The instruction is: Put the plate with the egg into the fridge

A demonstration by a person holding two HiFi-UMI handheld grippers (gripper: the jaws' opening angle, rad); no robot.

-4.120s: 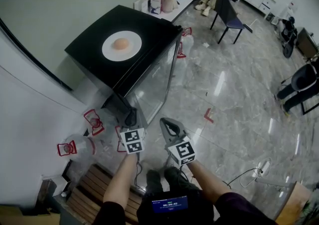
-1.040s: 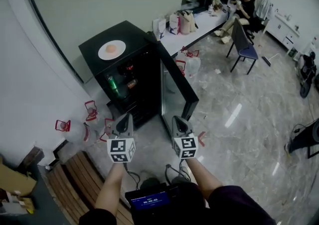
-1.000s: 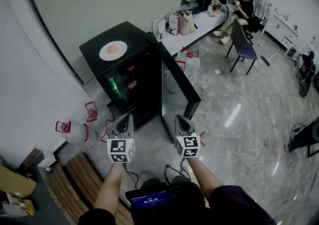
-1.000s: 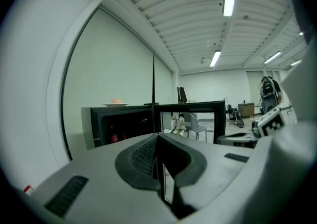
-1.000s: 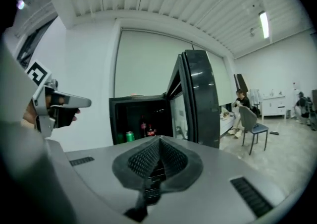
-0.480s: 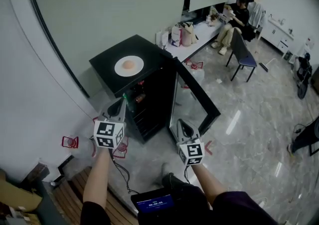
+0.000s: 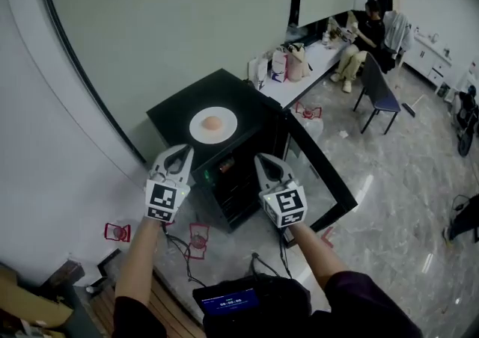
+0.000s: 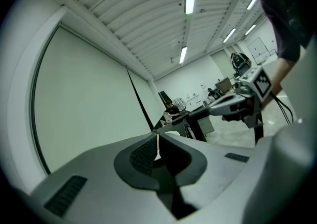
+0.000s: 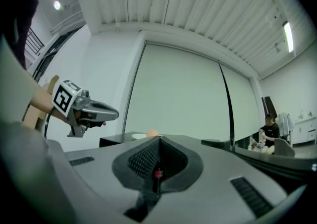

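Observation:
A white plate (image 7: pixel 212 125) with a brownish egg (image 7: pixel 212 122) on it sits on top of the low black fridge (image 7: pixel 179 116). The fridge door (image 7: pixel 323 178) stands open to the right, and shelves with bottles show inside. My left gripper (image 7: pixel 181 149) hovers shut just in front of the plate's near left side. My right gripper (image 7: pixel 263 158) is shut too, over the fridge's open front, right of the plate. In the right gripper view the egg (image 9: pixel 152 133) peeks above the shut jaws, with the left gripper (image 9: pixel 88 111) at the left. Neither gripper holds anything.
Water jugs with red handles (image 7: pixel 119 232) stand on the floor left of the fridge. A low bench with bags (image 7: pixel 288 66) runs behind it. A person sits by a dark chair (image 7: pixel 378 84) at the back right. A pale wall is close behind the fridge.
The fridge door, shut in the oldest frame, now stands open. Over the last second I have come closer, and both shut grippers have risen to the level of the fridge top.

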